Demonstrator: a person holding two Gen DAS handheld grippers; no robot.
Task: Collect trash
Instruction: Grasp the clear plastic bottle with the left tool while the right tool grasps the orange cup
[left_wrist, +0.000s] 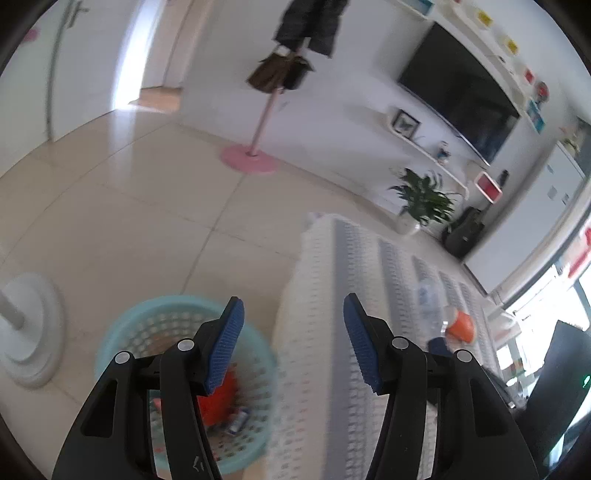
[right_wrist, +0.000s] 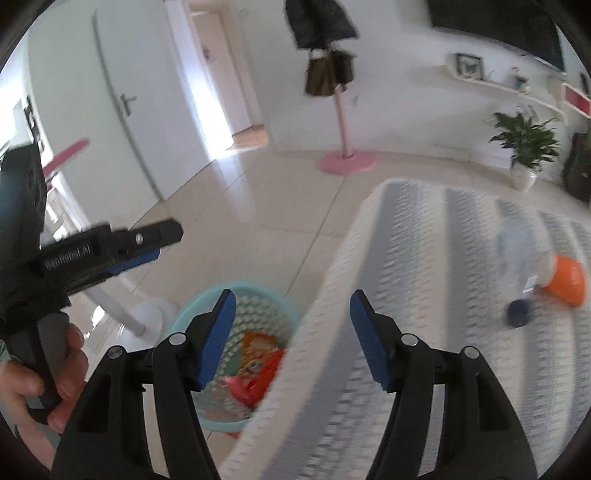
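From my left wrist cam, my left gripper has its jaws apart with nothing in them, hanging over the teal trash basket on the floor beside the striped bench, where a clear plastic bottle and an orange cup lie. Right wrist cam: my right gripper is spread and empty too, basket below holding wrappers, my hand at the left edge.

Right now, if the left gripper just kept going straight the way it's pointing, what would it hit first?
Probably the near edge of the striped cloth-covered table, which fills the gap between the open left gripper fingers. The teal basket sits lower left, off that line. Depth is blurry.
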